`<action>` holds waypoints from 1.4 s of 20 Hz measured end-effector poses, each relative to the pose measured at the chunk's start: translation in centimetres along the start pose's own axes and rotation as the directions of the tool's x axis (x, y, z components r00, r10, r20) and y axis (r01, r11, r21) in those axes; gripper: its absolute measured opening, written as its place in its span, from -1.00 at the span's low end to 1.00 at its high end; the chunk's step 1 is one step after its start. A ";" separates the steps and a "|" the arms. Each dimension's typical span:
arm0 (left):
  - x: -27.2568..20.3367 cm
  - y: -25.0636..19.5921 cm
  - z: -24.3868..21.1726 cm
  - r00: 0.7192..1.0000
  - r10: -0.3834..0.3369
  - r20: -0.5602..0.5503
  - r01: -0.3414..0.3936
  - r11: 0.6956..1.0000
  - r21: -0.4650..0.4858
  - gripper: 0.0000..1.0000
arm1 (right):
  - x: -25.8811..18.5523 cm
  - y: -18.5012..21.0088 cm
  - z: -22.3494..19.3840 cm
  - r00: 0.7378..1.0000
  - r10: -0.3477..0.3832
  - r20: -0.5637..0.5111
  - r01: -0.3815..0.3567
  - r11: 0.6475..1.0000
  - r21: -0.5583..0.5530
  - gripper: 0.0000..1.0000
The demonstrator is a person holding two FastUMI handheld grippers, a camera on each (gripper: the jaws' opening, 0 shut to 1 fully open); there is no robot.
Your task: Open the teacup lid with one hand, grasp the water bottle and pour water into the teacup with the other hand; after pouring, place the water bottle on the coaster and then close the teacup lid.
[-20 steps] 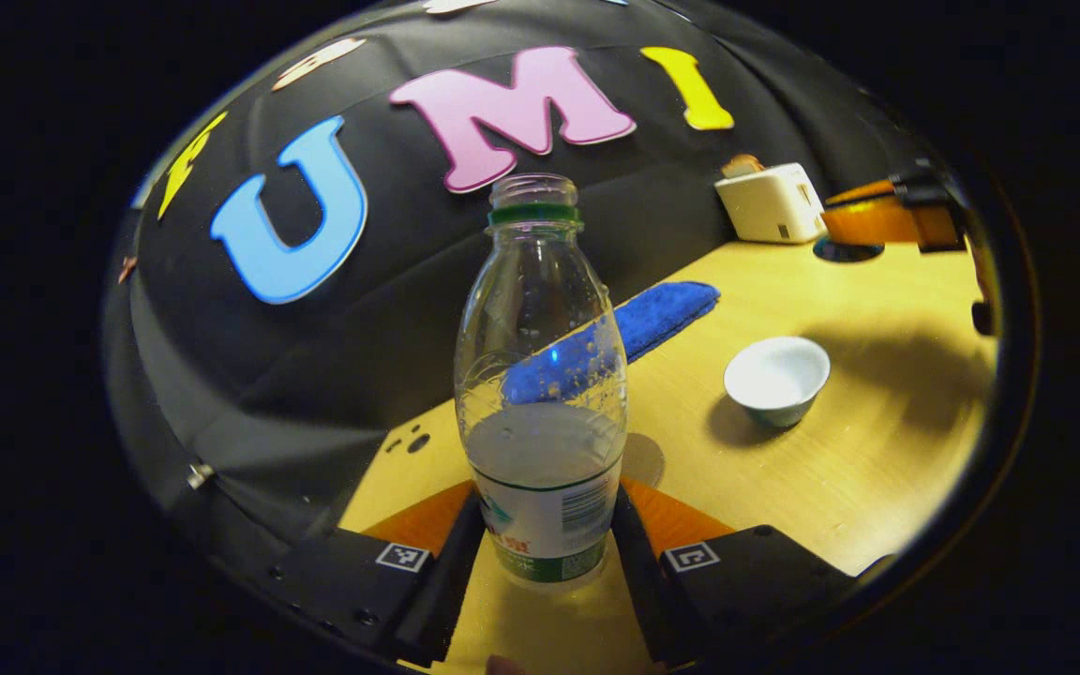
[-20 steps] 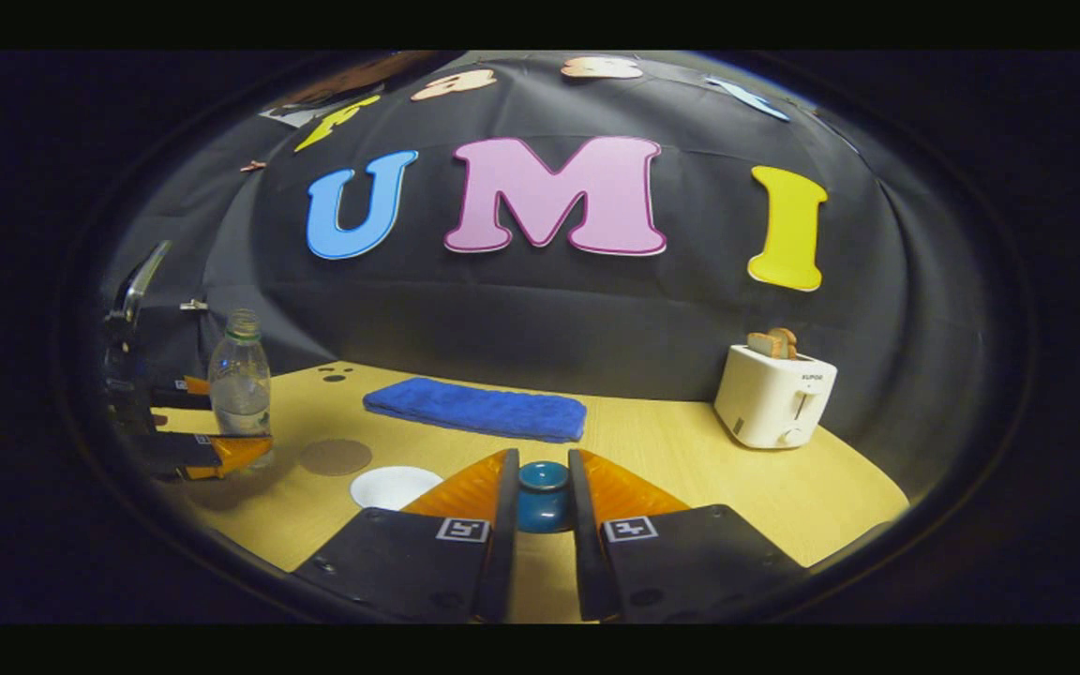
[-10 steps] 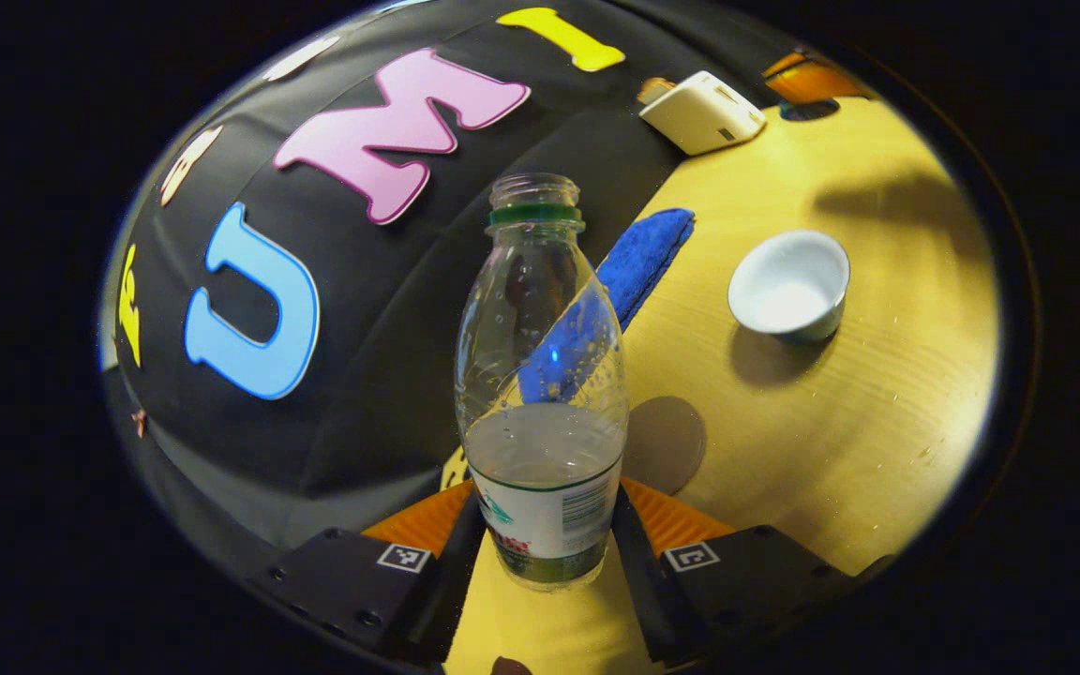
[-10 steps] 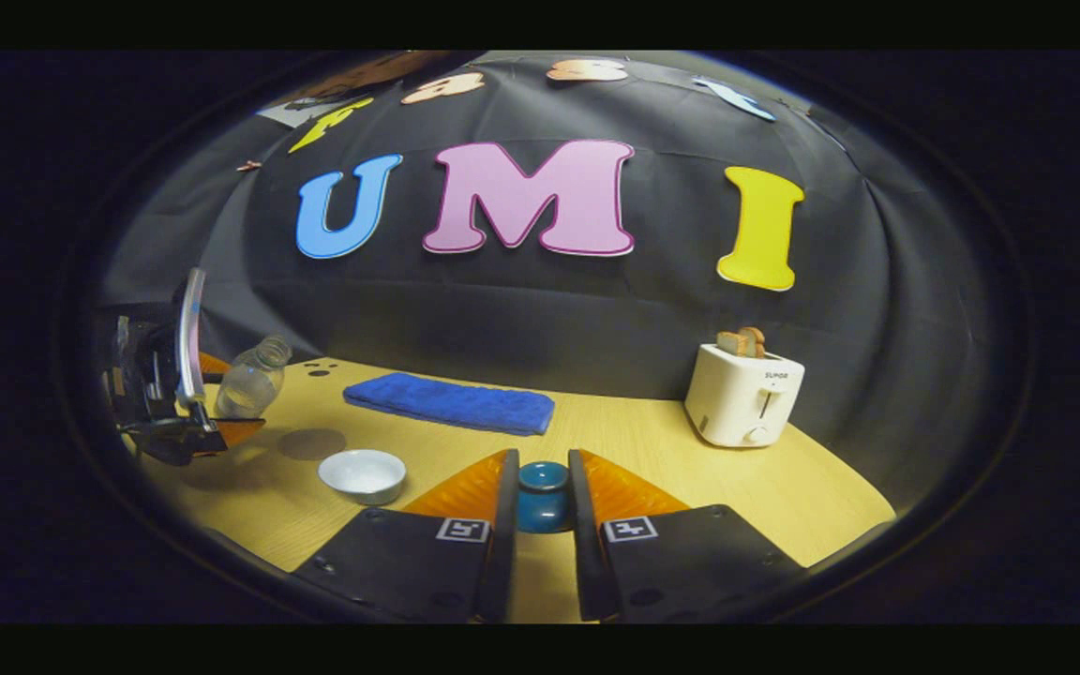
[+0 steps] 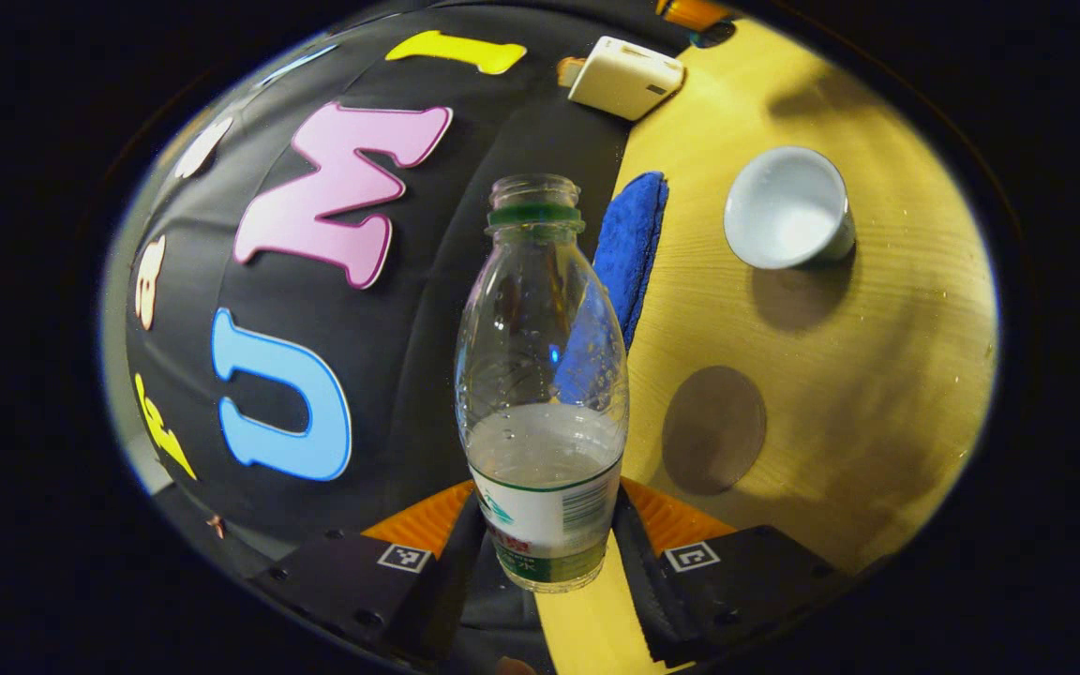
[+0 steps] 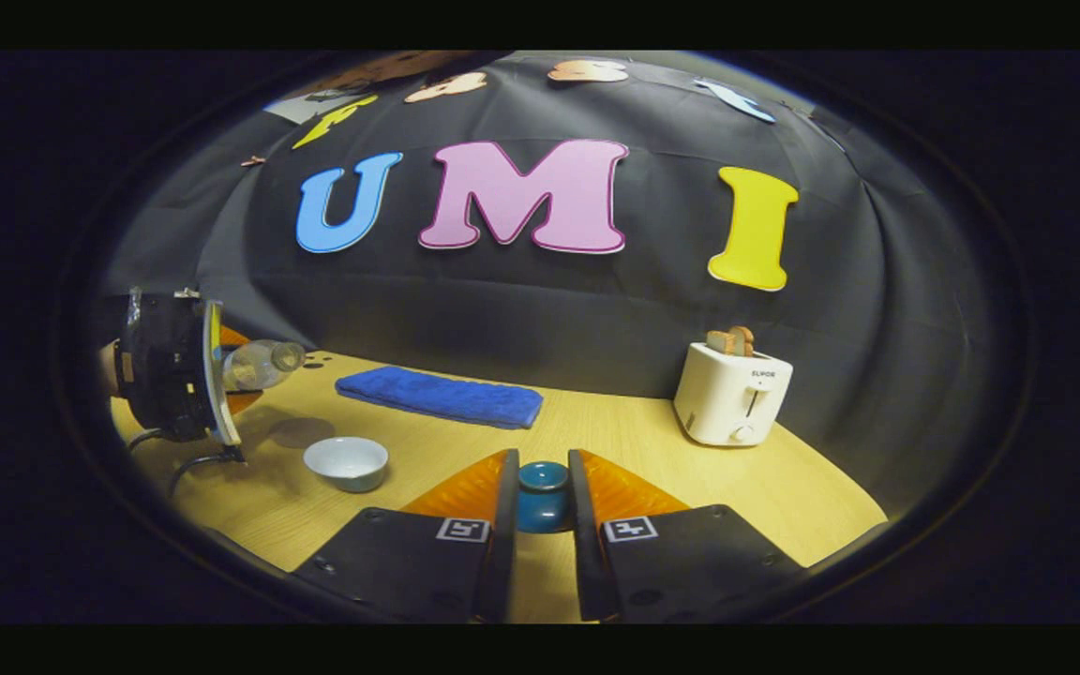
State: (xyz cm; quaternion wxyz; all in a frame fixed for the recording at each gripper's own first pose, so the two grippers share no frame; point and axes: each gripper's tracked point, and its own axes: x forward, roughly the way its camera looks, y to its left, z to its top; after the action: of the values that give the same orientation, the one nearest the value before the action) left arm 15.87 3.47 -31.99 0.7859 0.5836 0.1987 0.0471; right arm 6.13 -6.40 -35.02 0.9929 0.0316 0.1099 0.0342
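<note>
My left gripper point(image 5: 545, 553) is shut on an uncapped clear water bottle point(image 5: 540, 375) that holds some water. In the right gripper view that bottle point(image 6: 259, 364) lies tilted far over, its mouth pointing toward the white teacup point(image 6: 346, 462), with the left gripper point(image 6: 174, 370) held above the table. The open teacup point(image 5: 788, 206) stands on the table to the upper right of the bottle. A round brown coaster point(image 5: 713, 429) lies nearer. My right gripper point(image 6: 540, 502) is shut on the blue teacup lid point(image 6: 542, 495), held off to the cup's right.
A folded blue cloth point(image 6: 437, 396) lies along the back of the wooden table point(image 6: 643, 450). A white toaster point(image 6: 732, 405) with bread in it stands at the back right. A cable point(image 6: 193, 461) hangs below the left gripper.
The left gripper has lifted the bottle and rolled it from upright to strongly tilted toward the cup. The right gripper has kept hold of the lid and shifted slightly.
</note>
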 end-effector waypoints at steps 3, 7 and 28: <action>0.3 0.3 0.5 1.000 0.009 0.024 -0.011 0.998 0.068 0.51 | -0.1 -0.3 0.0 1.000 -0.005 0.003 0.005 1.000 -0.003 -0.31; 0.7 0.8 1.5 0.998 0.033 0.055 -0.041 0.987 0.153 0.51 | -0.1 -0.6 -0.1 1.000 -0.011 0.001 0.011 1.000 -0.007 -0.41; 2.1 0.8 2.3 0.988 0.093 0.125 -0.135 0.911 0.389 0.51 | -0.8 -0.8 -0.2 1.000 -0.009 0.003 0.009 0.999 -0.033 -0.41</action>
State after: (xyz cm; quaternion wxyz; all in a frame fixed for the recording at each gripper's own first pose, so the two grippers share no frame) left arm 18.79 2.35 -31.23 0.6565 0.7430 0.1284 0.0212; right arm 5.32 -7.23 -35.08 0.9935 0.0146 0.1079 0.0318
